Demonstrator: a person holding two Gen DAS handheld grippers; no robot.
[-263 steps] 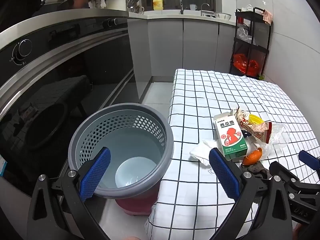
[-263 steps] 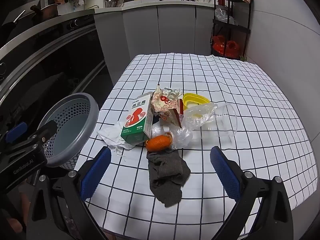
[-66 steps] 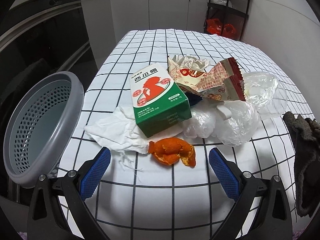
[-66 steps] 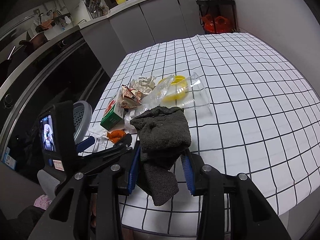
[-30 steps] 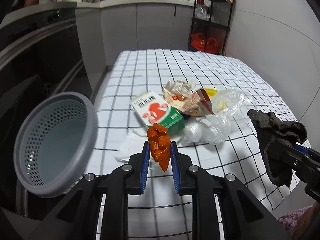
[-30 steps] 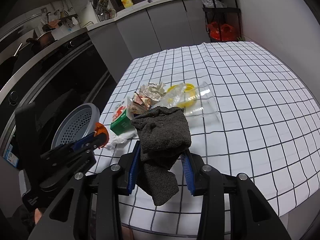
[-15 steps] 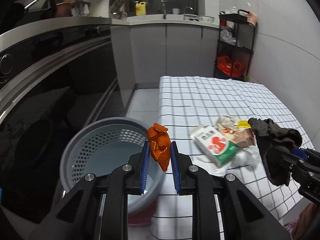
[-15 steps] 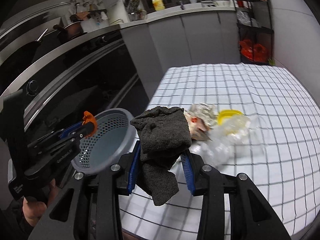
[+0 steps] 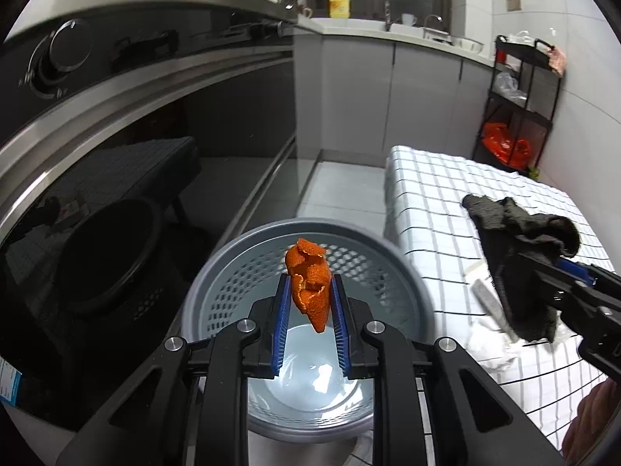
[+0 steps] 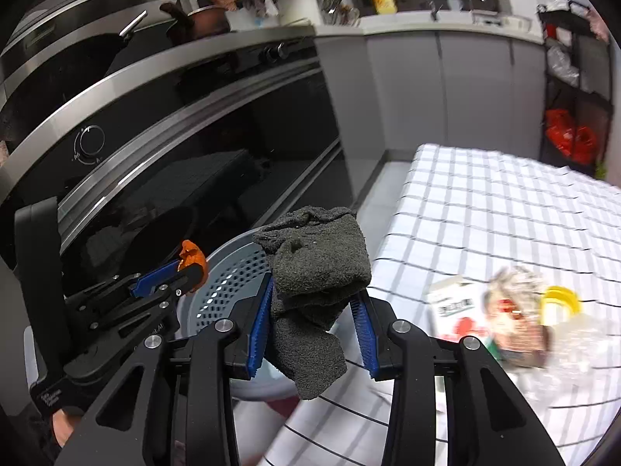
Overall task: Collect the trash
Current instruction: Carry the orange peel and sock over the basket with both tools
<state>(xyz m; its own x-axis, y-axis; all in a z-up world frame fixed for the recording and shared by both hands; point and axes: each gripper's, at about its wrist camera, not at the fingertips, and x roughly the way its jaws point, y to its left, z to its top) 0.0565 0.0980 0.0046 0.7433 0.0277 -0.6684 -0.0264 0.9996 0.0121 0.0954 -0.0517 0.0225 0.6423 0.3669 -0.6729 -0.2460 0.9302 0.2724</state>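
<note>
My left gripper (image 9: 309,295) is shut on a piece of orange peel (image 9: 308,281) and holds it above the open grey perforated bin (image 9: 403,272). The peel also shows in the right wrist view (image 10: 191,257), over the bin's (image 10: 229,268) left rim. My right gripper (image 10: 312,314) is shut on a dark grey sock (image 10: 316,268) that hangs between its pads, near the bin's right side. In the left wrist view the sock (image 9: 516,268) hangs over the table edge to the right of the bin.
The checked tablecloth (image 10: 504,209) still carries a green-and-white carton (image 10: 454,310), a torn wrapper (image 10: 512,310), a yellow lid (image 10: 559,299) and clear plastic. A black oven front (image 9: 116,178) stands left of the bin. A black rack (image 9: 520,101) stands at the back right.
Both grippers have swung left from over the table toward the bin. The orange peel now hangs over the bin's opening, and the sock has come close beside the bin.
</note>
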